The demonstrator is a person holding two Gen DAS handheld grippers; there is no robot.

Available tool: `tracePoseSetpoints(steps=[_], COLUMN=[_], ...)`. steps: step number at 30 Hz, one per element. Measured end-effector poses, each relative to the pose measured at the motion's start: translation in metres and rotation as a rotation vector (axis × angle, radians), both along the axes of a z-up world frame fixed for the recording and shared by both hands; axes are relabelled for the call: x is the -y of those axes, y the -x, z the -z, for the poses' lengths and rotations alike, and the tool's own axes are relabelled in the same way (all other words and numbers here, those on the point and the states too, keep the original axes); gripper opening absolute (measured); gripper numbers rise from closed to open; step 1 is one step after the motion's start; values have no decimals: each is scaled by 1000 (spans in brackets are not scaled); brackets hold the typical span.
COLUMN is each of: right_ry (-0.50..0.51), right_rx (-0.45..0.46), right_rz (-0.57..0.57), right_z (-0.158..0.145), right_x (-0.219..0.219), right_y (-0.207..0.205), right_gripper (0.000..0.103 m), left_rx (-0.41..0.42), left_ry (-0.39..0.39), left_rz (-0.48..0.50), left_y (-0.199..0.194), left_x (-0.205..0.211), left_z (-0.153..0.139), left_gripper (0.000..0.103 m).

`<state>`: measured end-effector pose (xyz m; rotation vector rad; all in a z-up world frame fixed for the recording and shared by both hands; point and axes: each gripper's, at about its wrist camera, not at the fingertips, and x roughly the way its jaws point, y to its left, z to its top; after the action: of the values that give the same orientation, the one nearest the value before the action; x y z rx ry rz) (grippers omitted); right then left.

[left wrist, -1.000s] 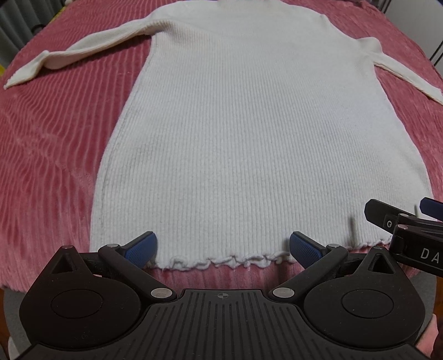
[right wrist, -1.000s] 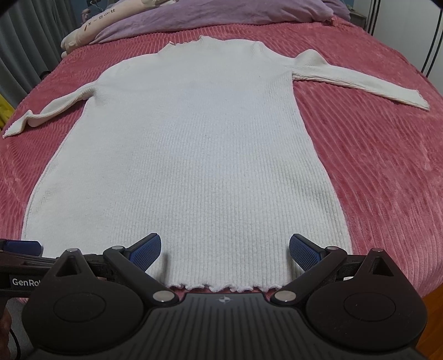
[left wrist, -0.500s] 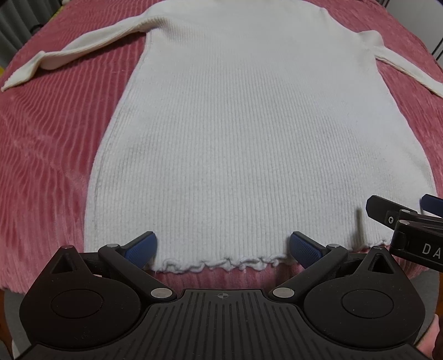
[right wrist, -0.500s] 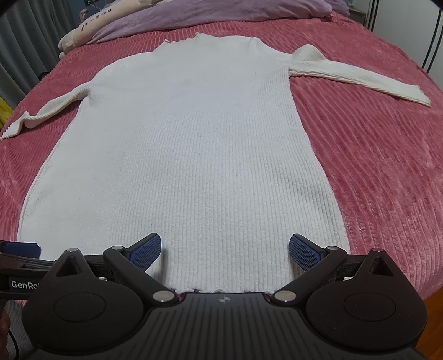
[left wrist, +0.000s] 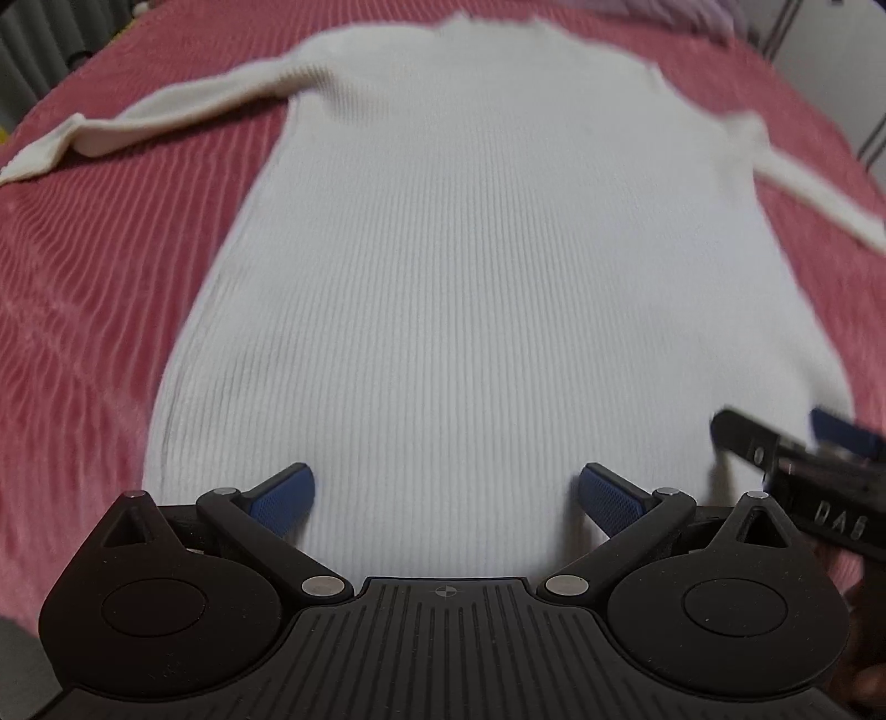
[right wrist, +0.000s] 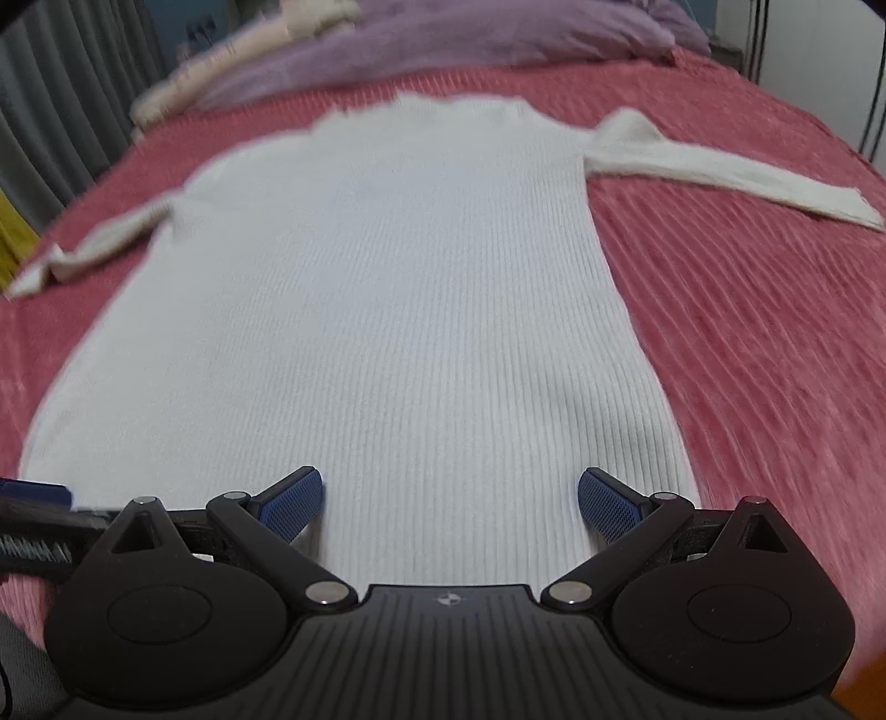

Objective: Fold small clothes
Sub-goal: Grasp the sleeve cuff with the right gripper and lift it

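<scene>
Left gripper (left wrist: pixel 446 495): jaws were spread wide, nothing between the blue pads, low over the hem end of the garment
Right gripper (right wrist: pixel 448 498): also wide open and empty, just beside the left one, over the same end
Garment: a white ribbed sweater dress (left wrist: pixel 487 288) lay flat on the red bedspread (left wrist: pixel 99 288), neck at the far side
Sleeves: left sleeve (left wrist: pixel 166 119) and right sleeve (right wrist: pixel 736 171) both stretched out sideways
Hem: hidden under the gripper bodies
Background: a purple pillow (right wrist: pixel 443 47) was beyond the neck
Progress: no fold was visible yet; I judge the spreading was done, and every fold was left
</scene>
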<state>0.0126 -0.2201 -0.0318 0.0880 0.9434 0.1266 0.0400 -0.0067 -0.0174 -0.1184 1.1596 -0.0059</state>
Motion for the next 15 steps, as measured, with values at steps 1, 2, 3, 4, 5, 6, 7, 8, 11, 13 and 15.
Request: tracePoseSetpoints(steps=[1,2,3,4,5,6,7,8,11,13,15], right_ry=[-17,-43,-71,-104,-133,-162,-187,-193,-242,-337,-326], right_rx=[27,55,71,75,76,91,91,78,39,114,219], right_rz=[-2,-4,0,4,9,11,9,-4,-70,-26,102], right_z=[2,5,8,11,14,14,15,15,4,-9,-18], right_x=[4,8,13,18,23,28,32,33,45,82,129], right_y=[-1,-2,-3,-4,-5,-4,-4,-6,-17,-31,-53], right_gripper=[99,99,99,99,99,99,99,99,99,99,99], left_rx=[6,6,8,13,20,30,39,49,73,86,95], left_ry=[8,11,10,0,-16,-30,-44,-53,-59,-50,-28], left_rz=[-14,-28,-35,-35,-35,-32,-26,-17,-10,-15,-31], left_y=[-4,-10,-16,-22,-30,-38,-46,-54,-81,-97,-114], left_x=[-1,-2,-2,0,2,4,7,10,20,25,29], left_z=[0,0,1,2,2,2,2,2,1,5,10], left_gripper=[103,103,103,103,103,103,103,103,103,103,103])
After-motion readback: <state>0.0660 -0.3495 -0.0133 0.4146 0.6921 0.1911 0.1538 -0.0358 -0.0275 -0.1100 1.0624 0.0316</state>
